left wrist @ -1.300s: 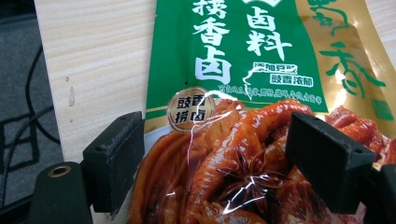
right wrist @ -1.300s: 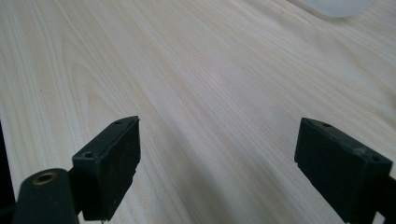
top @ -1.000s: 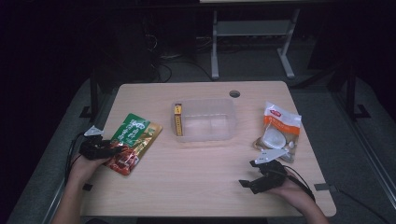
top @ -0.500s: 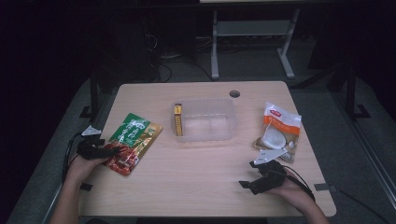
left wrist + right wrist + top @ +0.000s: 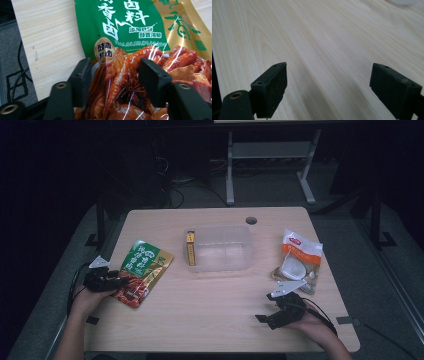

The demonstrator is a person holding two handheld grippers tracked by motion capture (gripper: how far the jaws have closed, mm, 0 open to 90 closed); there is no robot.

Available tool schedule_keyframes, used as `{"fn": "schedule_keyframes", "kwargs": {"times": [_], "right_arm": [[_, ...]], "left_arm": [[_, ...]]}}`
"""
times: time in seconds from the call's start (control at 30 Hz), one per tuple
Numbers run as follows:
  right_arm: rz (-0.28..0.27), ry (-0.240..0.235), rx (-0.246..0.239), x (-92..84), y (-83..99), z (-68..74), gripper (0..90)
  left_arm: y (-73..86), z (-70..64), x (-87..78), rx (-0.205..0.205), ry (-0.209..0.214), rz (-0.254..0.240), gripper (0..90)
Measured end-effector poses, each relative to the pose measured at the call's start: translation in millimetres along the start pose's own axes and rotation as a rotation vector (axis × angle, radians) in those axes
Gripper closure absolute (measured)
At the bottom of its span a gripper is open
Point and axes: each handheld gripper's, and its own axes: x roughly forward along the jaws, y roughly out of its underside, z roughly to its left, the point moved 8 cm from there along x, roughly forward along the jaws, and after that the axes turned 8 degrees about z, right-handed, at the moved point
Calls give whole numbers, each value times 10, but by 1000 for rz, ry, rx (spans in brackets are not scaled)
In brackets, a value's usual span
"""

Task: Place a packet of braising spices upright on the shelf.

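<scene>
Pouch [image 5: 143, 271], one, is straddled at its 8 o'clock end by the left gripper [image 5: 113, 75], whose jaws have just been closing, not yet clamped. One tub [image 5: 220, 249] and one white bag [image 5: 299, 260] are counted; the right gripper [image 5: 328, 87] is held released.

A light wooden table [image 5: 215, 320] with a round cable hole [image 5: 251, 220] near its far edge is seen; a green and red food pouch [image 5: 142, 272] is laid flat at the left, a clear plastic container [image 5: 220, 249] at the middle with a yellow packet [image 5: 190, 248] stood inside its left wall. A white and orange bag [image 5: 298, 261] is laid at the right, well apart from the container.
</scene>
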Motion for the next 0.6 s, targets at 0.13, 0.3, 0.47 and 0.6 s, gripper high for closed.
{"fn": "schedule_keyframes", "kwargs": {"times": [0.13, 0.3, 0.47, 0.6], "right_arm": [[2, -1, -6, -1, 1, 3, 143], [0, -21, 5, -18, -16, 20, 144], [-9, -25, -10, -44, -43, 40, 123], [-2, -46, 1, -64, -89, 72, 108]], "left_arm": [[-9, -34, -7, 20, 17, -7, 685], [-18, -27, -8, 7, 21, 5, 823], [-30, -31, -22, -14, 35, 0, 882], [-41, -28, -35, -24, 43, -1, 892]]}}
